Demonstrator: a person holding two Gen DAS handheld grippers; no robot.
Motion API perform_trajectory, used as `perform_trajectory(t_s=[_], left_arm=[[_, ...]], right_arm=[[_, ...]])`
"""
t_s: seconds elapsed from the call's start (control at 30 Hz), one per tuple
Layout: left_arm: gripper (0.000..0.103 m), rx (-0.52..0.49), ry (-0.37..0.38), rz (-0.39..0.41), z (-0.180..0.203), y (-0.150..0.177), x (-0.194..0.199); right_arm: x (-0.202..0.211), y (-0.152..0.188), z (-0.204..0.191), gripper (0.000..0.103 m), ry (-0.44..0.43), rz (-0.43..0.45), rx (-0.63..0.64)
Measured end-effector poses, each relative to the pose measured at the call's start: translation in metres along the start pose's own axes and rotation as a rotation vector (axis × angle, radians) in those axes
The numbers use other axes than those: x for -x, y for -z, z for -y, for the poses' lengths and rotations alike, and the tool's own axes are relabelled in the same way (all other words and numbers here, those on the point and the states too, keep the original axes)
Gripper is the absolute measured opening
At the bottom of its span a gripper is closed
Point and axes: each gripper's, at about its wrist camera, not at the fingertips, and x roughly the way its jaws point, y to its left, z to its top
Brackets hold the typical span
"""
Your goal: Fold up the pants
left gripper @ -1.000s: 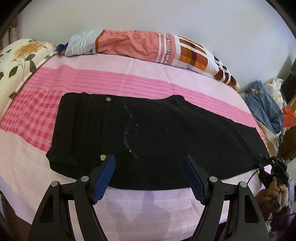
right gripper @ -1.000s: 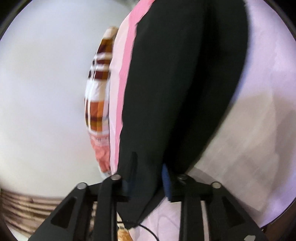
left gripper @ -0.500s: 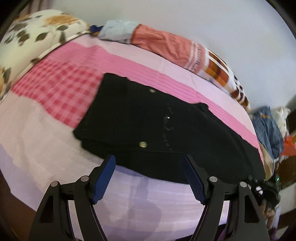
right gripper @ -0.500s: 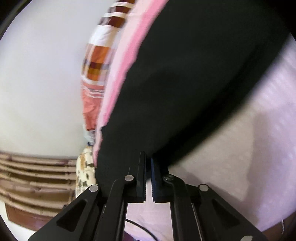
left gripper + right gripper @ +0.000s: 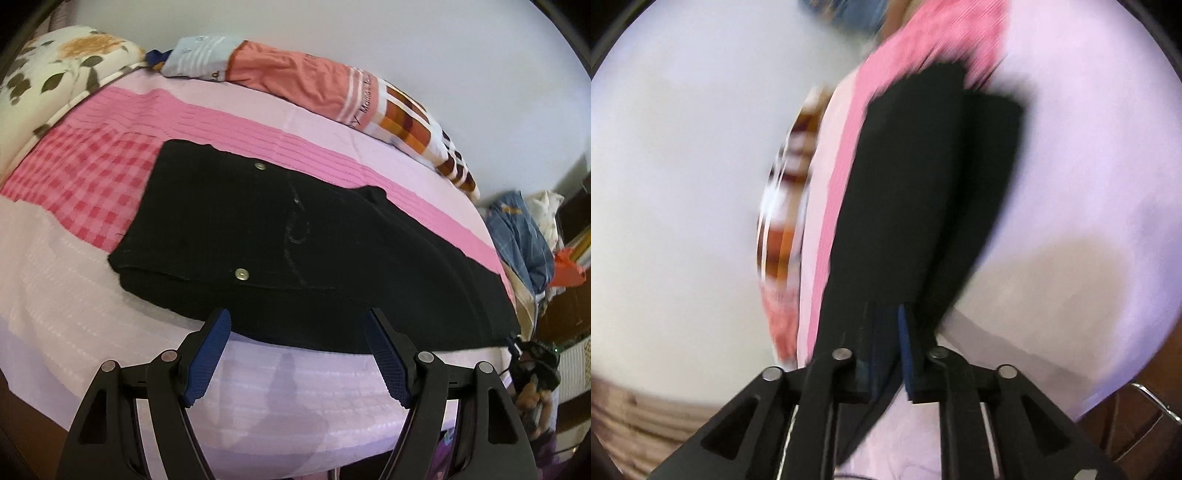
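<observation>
Black pants (image 5: pixel 295 251) lie flat across the pink bed, folded lengthwise, waist at the left with two metal buttons, legs running to the right. My left gripper (image 5: pixel 299 325) is open and empty, hovering just in front of the pants' near edge. My right gripper (image 5: pixel 890 325) is shut on the leg end of the pants (image 5: pixel 916 192); the view is blurred with motion. The right gripper also shows small at the far right of the left wrist view (image 5: pixel 532 350), at the leg hems.
A pink and lilac bedspread (image 5: pixel 92 295) covers the bed. A rolled orange and checked blanket (image 5: pixel 317 88) lies along the wall. A floral pillow (image 5: pixel 55 70) sits at the far left. Piled clothes (image 5: pixel 524 236) sit at the right. The bed's front edge is near me.
The right gripper closed on the pants' leg end and swung with it, blurring its view. The left gripper stayed open and shifted slightly in front of the pants' near edge.
</observation>
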Motion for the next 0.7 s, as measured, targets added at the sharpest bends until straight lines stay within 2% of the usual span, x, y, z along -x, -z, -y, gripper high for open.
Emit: perform_trajectory(t_s=[0.07,0.17,0.27,0.33,0.4,0.43,0.47,0.53,0.7], left_arm=[[0.075,0.008,0.003,-0.02,0.0,0.001,-0.006],[0.075,0.051,0.015,-0.058,-0.004,0.003,-0.015],[0.075,0.088,0.027,-0.077,-0.007,0.004,-0.019],[0.075,0.086,0.024,-0.074,-0.005,0.003,-0.018],[0.075,0.074,0.014,-0.069,-0.002,0.003,-0.017],[0.075,0.066,0.01,-0.071,-0.001,0.003,-0.017],[0.075,0.061,0.008,-0.074,0.0,0.003,-0.018],[0.075,0.055,0.003,-0.08,0.001,0.003,-0.019],[0.075,0.03,-0.031,-0.077,0.001,0.002,-0.016]], right_arm=[[0.015,-0.02,0.009,0.024,0.012,0.039,-0.016],[0.019,-0.035,0.013,0.029,0.0,0.049,-0.027],[0.013,-0.045,0.011,0.032,0.019,0.043,-0.003],[0.006,-0.051,0.012,0.032,-0.002,0.039,-0.022],[-0.001,-0.056,0.007,0.029,0.001,0.035,0.01],[-0.006,-0.055,0.0,0.021,0.02,0.025,0.046],[-0.012,-0.055,-0.004,0.007,0.036,0.007,0.066],[-0.016,-0.051,-0.007,0.007,0.041,-0.016,0.059],[0.009,-0.031,-0.034,0.005,0.012,-0.001,0.13]])
